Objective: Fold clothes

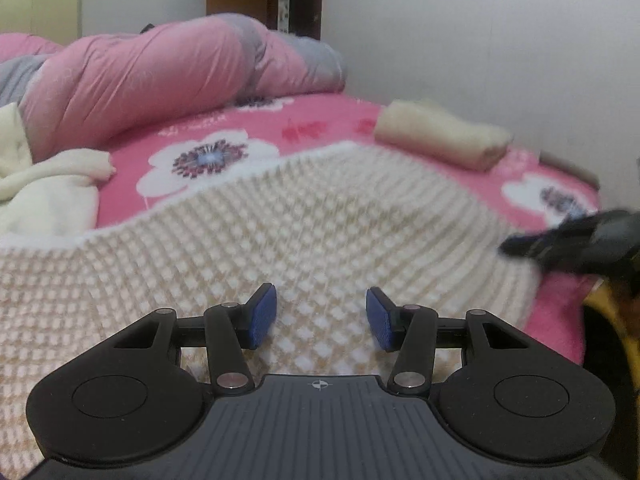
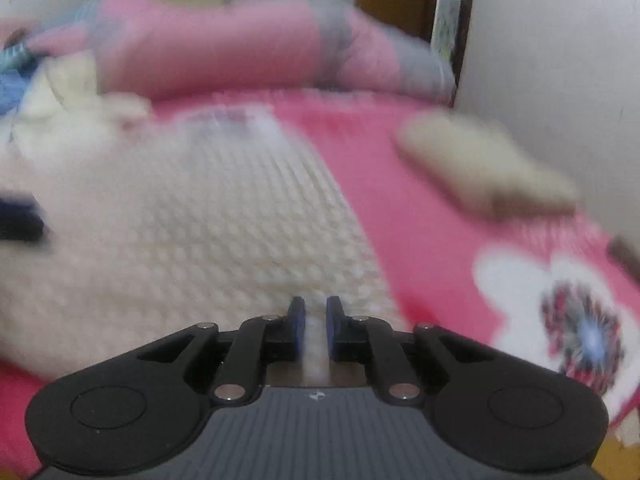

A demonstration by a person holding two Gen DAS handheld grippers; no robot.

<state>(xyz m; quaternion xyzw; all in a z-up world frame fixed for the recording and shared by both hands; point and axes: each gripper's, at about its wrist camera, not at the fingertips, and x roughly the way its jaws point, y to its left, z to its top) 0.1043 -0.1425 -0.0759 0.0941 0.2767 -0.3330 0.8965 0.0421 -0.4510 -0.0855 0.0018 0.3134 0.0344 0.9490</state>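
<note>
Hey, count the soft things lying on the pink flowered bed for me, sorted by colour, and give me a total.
Cream or white: 3, namely the waffle-knit garment, the crumpled cream clothes and the rolled cream bundle.
Pink and grey: 1, the duvet.
Total: 4

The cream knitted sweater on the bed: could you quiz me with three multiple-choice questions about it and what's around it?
1. Where is the rolled cream cloth?
A. beyond the sweater, toward the wall
B. on the sweater
C. on the floor

2. The bedsheet is mainly:
A. green
B. pink with white flowers
C. plain grey

3. The left tool is:
A. clamped on cloth
B. open above the sweater
C. holding a hanger

Answers: A, it lies on sheet past the knit; B, pink floral print shows; C no, B: nothing sits between its blue pads.
</note>
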